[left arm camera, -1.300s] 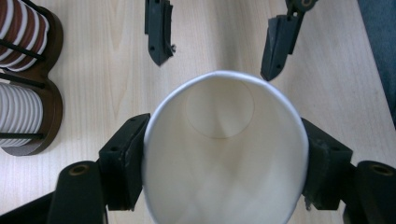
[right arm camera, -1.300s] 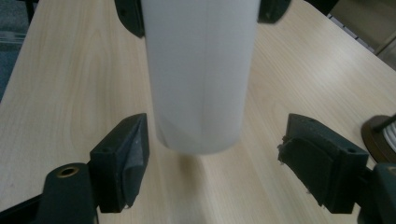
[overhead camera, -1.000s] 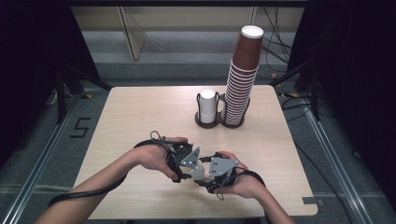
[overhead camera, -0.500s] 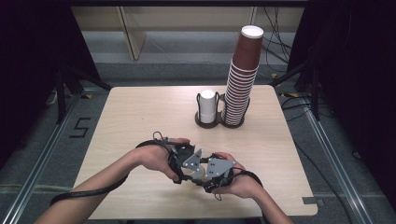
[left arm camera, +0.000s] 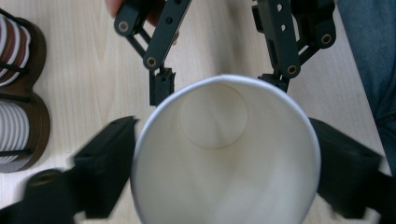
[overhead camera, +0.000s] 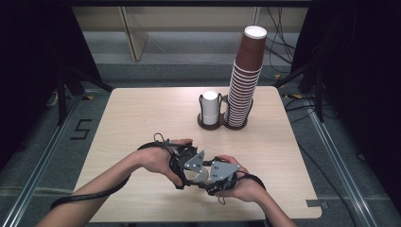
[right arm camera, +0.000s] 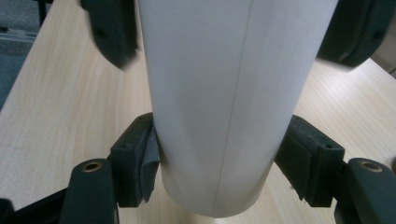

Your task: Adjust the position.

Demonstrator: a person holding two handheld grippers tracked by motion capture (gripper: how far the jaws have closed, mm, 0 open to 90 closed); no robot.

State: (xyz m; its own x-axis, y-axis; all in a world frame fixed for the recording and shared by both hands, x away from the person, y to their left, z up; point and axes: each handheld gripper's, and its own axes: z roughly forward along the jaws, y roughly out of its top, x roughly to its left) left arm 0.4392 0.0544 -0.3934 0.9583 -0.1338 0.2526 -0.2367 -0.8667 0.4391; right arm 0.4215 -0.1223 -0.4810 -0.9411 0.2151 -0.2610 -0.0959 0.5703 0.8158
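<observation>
Handing a white paper cup [overhead camera: 200, 173] from one gripper to the other, low over the near edge of the desk [overhead camera: 142, 118]. Right gripper [right arm camera: 217, 163] fingers clamping on the cup's base end, just closed. Left gripper [left arm camera: 224, 154] fingers just opening, flanking the rim, barely clear. Still waiting: stacking onto the holder [overhead camera: 222, 124] by the tall cup stack [overhead camera: 243, 85], probably.

**Setting: lab recording bay**

A bare wooden table [overhead camera: 142, 118] stands on grey floor between dark curtains [overhead camera: 28, 71]. Cables [overhead camera: 283, 47] trail beyond its far right corner; a taped "5" [overhead camera: 81, 128] marks the floor off its left edge.
</observation>
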